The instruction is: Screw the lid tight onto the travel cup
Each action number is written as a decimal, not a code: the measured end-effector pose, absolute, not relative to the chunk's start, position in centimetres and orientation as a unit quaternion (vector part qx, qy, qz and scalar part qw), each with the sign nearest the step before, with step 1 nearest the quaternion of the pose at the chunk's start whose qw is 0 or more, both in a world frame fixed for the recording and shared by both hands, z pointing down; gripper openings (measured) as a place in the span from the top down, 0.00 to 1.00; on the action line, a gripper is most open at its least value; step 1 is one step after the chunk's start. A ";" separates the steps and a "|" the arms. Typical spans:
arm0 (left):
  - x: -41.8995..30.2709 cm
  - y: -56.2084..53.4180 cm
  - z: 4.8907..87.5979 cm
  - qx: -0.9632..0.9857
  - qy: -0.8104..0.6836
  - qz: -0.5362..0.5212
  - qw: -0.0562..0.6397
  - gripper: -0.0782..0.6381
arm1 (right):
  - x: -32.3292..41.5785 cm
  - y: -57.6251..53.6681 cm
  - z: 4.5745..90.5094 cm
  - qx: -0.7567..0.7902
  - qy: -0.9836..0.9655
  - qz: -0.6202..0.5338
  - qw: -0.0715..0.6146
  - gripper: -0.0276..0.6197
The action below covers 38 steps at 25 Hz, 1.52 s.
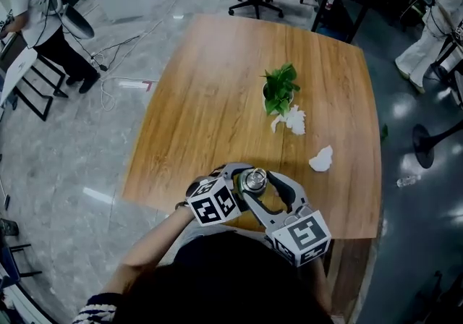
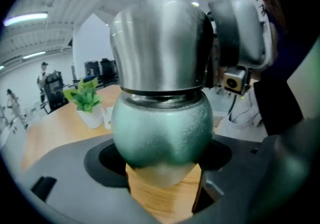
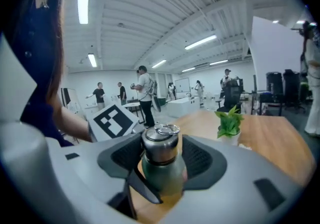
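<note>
We list one green travel cup (image 2: 162, 133), body clamped in our left tool (image 2: 162, 170); steel lid (image 3: 160, 143) gripped by right tool (image 3: 161, 165), over table (image 1: 210, 105).

Blurs the travel cup (image 2: 161, 128) at close range in the left gripper view, base sunk behind the jaws of the left gripper (image 2: 162, 188). From the head view, shows only the steel lid (image 1: 254, 179), with the body buried under that gripper and the right gripper (image 1: 271, 189). Hides the near edge of the table (image 1: 217, 98) behind the person's head (image 1: 224, 279), itself cropped at the bottom. Crops a bystander (image 1: 36, 19) at the left edge, face blurred, and a white-clad figure (image 1: 434, 33) at the right. Leaves the white scraps (image 1: 295, 121) beside the plant (image 1: 279, 87) too small to identify. Renders distant figures (image 3: 145, 90) in the right gripper view too small for detail.
</note>
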<state>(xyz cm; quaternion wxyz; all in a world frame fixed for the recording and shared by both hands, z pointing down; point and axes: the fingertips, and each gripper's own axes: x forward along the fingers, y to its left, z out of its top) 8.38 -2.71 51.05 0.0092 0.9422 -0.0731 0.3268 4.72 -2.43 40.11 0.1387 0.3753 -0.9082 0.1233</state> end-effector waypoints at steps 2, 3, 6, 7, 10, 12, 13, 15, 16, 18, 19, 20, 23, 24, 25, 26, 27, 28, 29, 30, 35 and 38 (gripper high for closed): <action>8.6 -1.5 51.3 0.943 -0.021 0.331 0.005 0.36 | 4.5 -2.1 40.6 0.345 -0.918 0.127 0.150 0.58; 8.7 -1.3 51.4 0.942 -0.014 0.336 0.005 0.36 | 4.5 -2.1 40.7 0.343 -0.918 0.125 0.153 0.58; 8.7 -2.8 51.4 0.936 -0.077 0.344 0.013 0.36 | 4.9 -2.9 40.6 0.403 -0.896 0.103 0.152 0.58; 8.7 -3.5 51.3 0.933 -0.105 0.344 0.017 0.36 | 5.1 -3.2 40.4 0.430 -0.885 0.098 0.147 0.58; 8.9 -3.9 50.9 0.932 -0.138 0.334 0.034 0.36 | 5.1 -3.6 40.1 0.459 -0.873 0.105 0.127 0.58; 9.0 -3.2 50.9 0.940 -0.106 0.323 0.037 0.36 | 4.8 -3.1 40.4 0.417 -0.890 0.118 0.140 0.58; 8.9 -2.7 51.0 0.942 -0.083 0.323 0.029 0.36 | 4.7 -2.7 40.6 0.389 -0.900 0.119 0.158 0.58; 8.7 -1.7 51.3 0.942 -0.036 0.334 0.008 0.36 | 4.6 -2.0 41.0 0.339 -0.915 0.108 0.191 0.58; 8.6 -1.4 51.3 0.941 -0.022 0.337 0.002 0.36 | 4.5 -1.8 41.0 0.322 -0.920 0.104 0.198 0.58; 8.8 -1.5 51.2 0.942 -0.024 0.334 0.007 0.36 | 4.5 -2.1 40.9 0.321 -0.922 0.106 0.187 0.58; 8.9 -2.0 51.1 0.942 -0.042 0.332 0.012 0.36 | 4.6 -2.5 40.8 0.337 -0.918 0.109 0.176 0.58; 8.9 -2.6 51.1 0.941 -0.066 0.332 0.018 0.36 | 4.8 -2.9 40.7 0.362 -0.910 0.111 0.166 0.58; 8.7 -4.5 51.0 0.928 -0.148 0.342 0.024 0.36 | 5.3 -4.0 40.7 0.443 -0.878 0.111 0.146 0.58; 8.6 -4.8 51.0 0.924 -0.161 0.345 0.025 0.36 | 5.3 -4.2 40.7 0.453 -0.873 0.110 0.143 0.58; 8.5 -4.8 51.1 0.924 -0.160 0.345 0.026 0.36 | 5.2 -4.2 40.7 0.450 -0.874 0.111 0.143 0.58; 8.4 -4.6 51.1 0.927 -0.148 0.344 0.025 0.36 | 4.9 -4.0 40.7 0.433 -0.882 0.116 0.148 0.58; 8.3 -4.2 51.2 0.930 -0.128 0.344 0.021 0.36 | 4.7 -3.7 40.7 0.407 -0.891 0.120 0.159 0.58; 8.1 -3.8 51.2 0.933 -0.104 0.345 0.015 0.36 | 4.4 -3.3 40.8 0.379 -0.901 0.121 0.174 0.58; 7.9 -3.3 51.3 0.935 -0.078 0.346 0.007 0.36 | 4.3 -2.9 40.9 0.352 -0.909 0.116 0.192 0.58; 7.7 -2.9 51.4 0.936 -0.054 0.347 -0.001 0.36 | 4.2 -2.6 41.2 0.330 -0.914 0.107 0.208 0.58; 7.8 -2.8 51.2 0.937 -0.035 0.349 -0.004 0.36 | 3.9 -2.9 41.6 0.325 -0.918 0.101 0.205 0.58; 7.6 -4.7 51.0 0.928 -0.118 0.353 0.009 0.36 | 4.4 -4.1 41.4 0.406 -0.890 0.104 0.181 0.58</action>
